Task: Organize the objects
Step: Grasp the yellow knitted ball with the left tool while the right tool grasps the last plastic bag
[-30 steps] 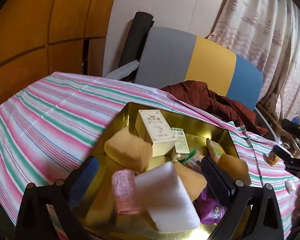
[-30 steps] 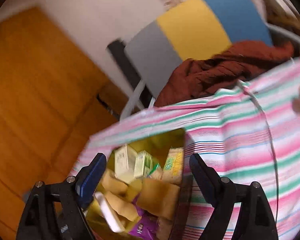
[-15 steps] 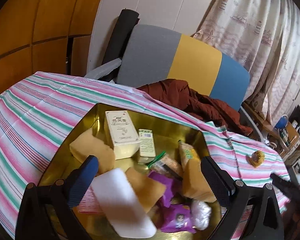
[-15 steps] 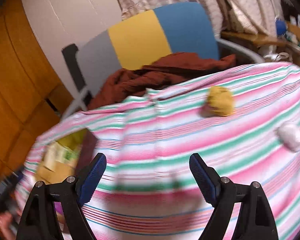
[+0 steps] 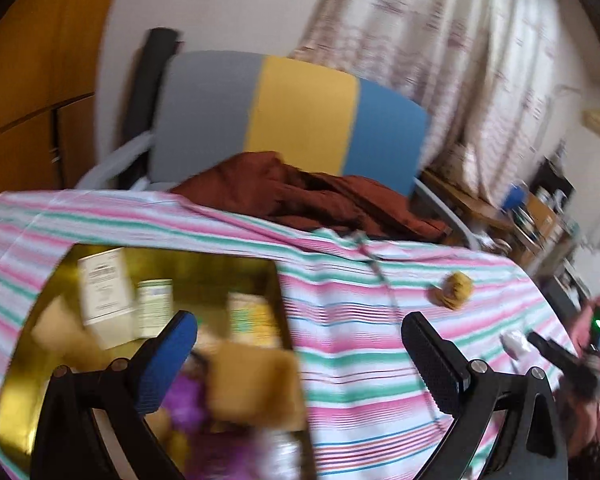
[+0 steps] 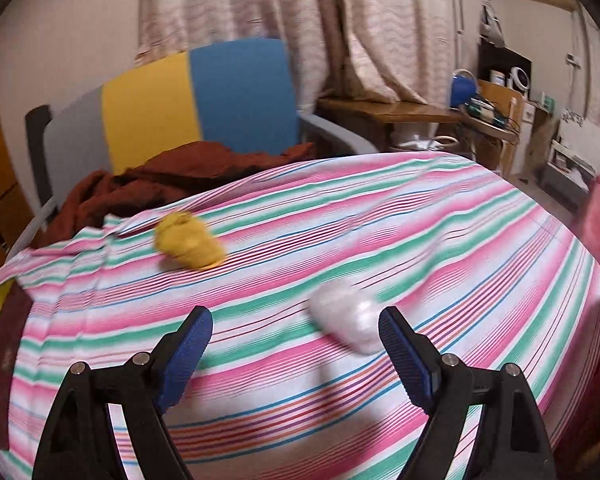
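left gripper point(image 5: 300, 340): jaws wide, empty | right gripper point(image 6: 296, 330): jaws wide, empty, angled downward

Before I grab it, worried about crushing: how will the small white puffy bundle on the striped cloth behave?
The small white puffy bundle looks soft and crinkly, so probably light and squashable. Its rounded shape may slide on the striped cloth.
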